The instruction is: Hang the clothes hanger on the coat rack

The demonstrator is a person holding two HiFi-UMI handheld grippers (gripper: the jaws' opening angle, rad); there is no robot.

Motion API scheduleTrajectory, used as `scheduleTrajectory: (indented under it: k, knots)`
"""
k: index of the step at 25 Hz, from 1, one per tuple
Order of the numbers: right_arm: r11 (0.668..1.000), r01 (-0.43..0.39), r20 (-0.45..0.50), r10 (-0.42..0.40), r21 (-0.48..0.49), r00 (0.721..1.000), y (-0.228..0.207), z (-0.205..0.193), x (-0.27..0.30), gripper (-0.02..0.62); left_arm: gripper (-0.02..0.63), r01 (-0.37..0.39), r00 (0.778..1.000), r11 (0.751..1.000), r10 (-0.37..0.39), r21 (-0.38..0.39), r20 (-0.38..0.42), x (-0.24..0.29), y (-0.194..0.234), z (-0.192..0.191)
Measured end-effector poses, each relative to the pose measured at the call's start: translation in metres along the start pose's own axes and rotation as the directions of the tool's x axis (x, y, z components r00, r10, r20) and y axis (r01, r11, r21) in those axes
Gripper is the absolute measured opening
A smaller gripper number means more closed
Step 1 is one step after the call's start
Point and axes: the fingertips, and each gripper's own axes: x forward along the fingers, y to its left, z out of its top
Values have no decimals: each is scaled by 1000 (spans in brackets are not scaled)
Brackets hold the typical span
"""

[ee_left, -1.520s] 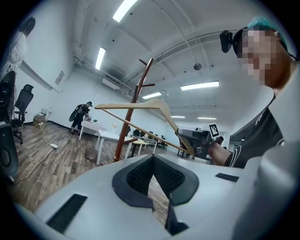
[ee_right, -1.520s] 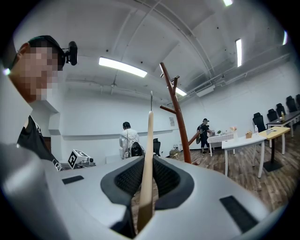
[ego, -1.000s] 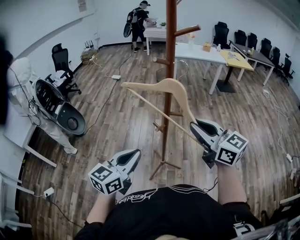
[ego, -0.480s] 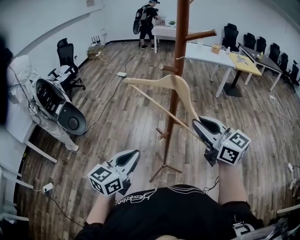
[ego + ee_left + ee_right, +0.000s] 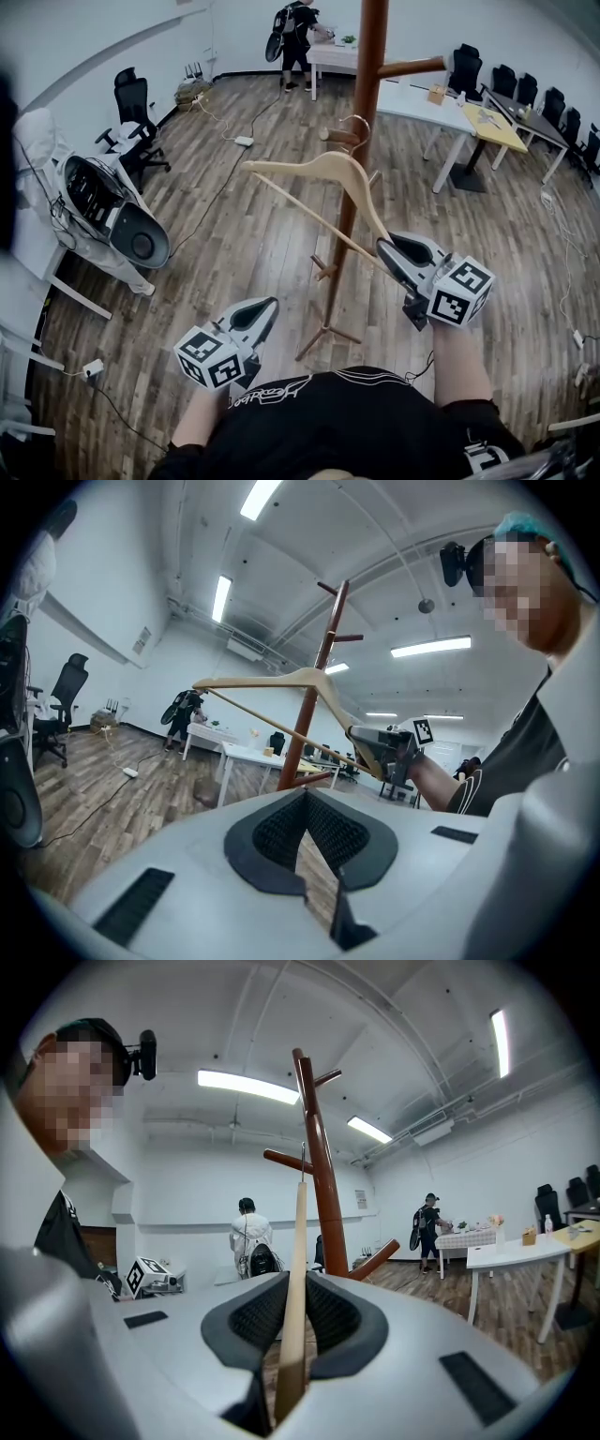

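Your left gripper (image 5: 255, 323) sits low, jaws together, empty. The wooden clothes hanger (image 5: 319, 167) (probably stiff, light and smooth) is held in the air beside the coat rack (image 5: 360, 150), not yet hung. Your right gripper (image 5: 398, 255) pinches one end, where it may pivot.

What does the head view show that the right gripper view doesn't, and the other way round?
Only the head view: the whole triangle shape of the hanger, and the feet of the coat rack.
Only the right gripper view: the ceiling lights, the rack's top, and the right gripper up close, its jaws closed on the hanger, seen edge-on.
Both: the hanger, the coat rack, the right gripper and the person at the far table.
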Motion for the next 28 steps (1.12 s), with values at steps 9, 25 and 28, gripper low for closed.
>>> scheduleTrajectory:
  k: [9,25,28]
  knots:
    - [1000,26,-35,-26,-5,999,-11,-12,5,80,6,-16,1000,1000,16,-4,-6,2,1,2]
    - [999,43,-11,-43,24,999,-11,-35,7,81,6,-45,999,999,44,-25,-33,-19,3,-19]
    - [998,28,24,-30,51,999,-10,-38,2,81,6,-42,998,999,41,-21,-37,-21,-1,-22]
